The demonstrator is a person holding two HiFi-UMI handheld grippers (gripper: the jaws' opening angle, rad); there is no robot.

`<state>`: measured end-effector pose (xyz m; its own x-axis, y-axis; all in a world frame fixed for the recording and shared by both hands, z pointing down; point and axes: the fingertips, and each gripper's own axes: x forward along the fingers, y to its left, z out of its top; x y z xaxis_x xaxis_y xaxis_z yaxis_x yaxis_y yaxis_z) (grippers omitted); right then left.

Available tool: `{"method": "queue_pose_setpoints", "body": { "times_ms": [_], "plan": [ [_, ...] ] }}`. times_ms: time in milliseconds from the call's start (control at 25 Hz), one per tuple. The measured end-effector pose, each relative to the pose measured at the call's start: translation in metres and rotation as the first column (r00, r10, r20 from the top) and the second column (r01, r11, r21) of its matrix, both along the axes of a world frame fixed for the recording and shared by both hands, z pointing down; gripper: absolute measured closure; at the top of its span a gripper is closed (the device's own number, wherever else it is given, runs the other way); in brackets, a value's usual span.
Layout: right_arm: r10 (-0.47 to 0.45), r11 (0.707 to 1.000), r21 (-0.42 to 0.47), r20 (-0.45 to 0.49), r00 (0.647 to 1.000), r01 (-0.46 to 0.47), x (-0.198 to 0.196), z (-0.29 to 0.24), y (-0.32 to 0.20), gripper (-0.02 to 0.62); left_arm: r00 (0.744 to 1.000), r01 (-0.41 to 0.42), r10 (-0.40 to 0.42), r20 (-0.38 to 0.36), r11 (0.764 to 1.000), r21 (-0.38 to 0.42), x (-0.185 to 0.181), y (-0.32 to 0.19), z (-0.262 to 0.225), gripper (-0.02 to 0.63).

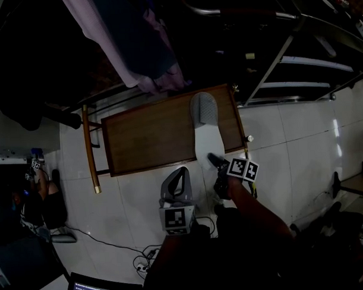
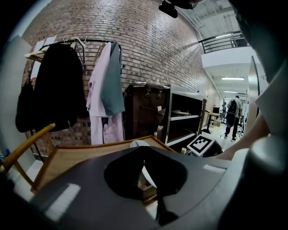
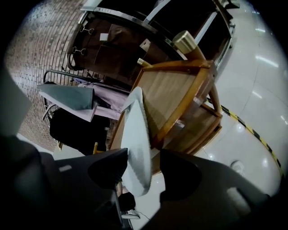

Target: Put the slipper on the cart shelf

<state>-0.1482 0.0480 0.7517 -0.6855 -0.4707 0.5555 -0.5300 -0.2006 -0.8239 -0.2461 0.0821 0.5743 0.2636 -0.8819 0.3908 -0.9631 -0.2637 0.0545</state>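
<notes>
Lying on the right end of the cart shelf [image 1: 151, 133], the slipper [image 1: 203, 132] is pointing its grey toe to the far side while its heel is hanging over the near edge. The right gripper [image 1: 213, 160] is straddling that heel, its jaws standing apart with a gap showing on one side, so they are not pinching it. Just to the left, the left gripper [image 1: 181, 171] is hovering with its jaws together, holding nothing. Placement is looking nearly finished. By my judgement, a nudge farther onto the wood and a withdrawal are remaining.
</notes>
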Motion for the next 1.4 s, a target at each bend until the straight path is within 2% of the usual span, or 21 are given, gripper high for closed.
{"method": "queue_pose_setpoints", "body": {
  "times_ms": [400, 680, 1080, 1400],
  "plan": [
    [0.000, 1.000, 0.023, -0.072, 0.997, 0.002, 0.003, 0.001, 0.002, 0.405, 1.000, 0.003, -0.003, -0.004, 1.000, -0.003, 0.001, 0.004, 0.001, 0.589],
    [0.000, 0.997, 0.072, -0.112, 0.994, 0.008, 0.002, -0.012, 0.005, 0.485, 1.000, 0.008, -0.008, -0.008, 1.000, 0.005, -0.001, 0.005, -0.004, 0.589],
    [-0.038, 0.986, 0.148, -0.229, 0.973, 0.073, 0.001, -0.025, 0.008, 0.520, 1.000, 0.007, -0.007, -0.014, 1.000, 0.012, -0.003, 0.014, -0.006, 0.589],
    [-0.081, 0.961, 0.225, -0.322, 0.943, 0.159, -0.005, -0.043, 0.010, 0.534, 1.000, 0.022, -0.022, 0.000, 1.000, 0.018, -0.009, 0.019, -0.010, 0.589]
  ]
}}
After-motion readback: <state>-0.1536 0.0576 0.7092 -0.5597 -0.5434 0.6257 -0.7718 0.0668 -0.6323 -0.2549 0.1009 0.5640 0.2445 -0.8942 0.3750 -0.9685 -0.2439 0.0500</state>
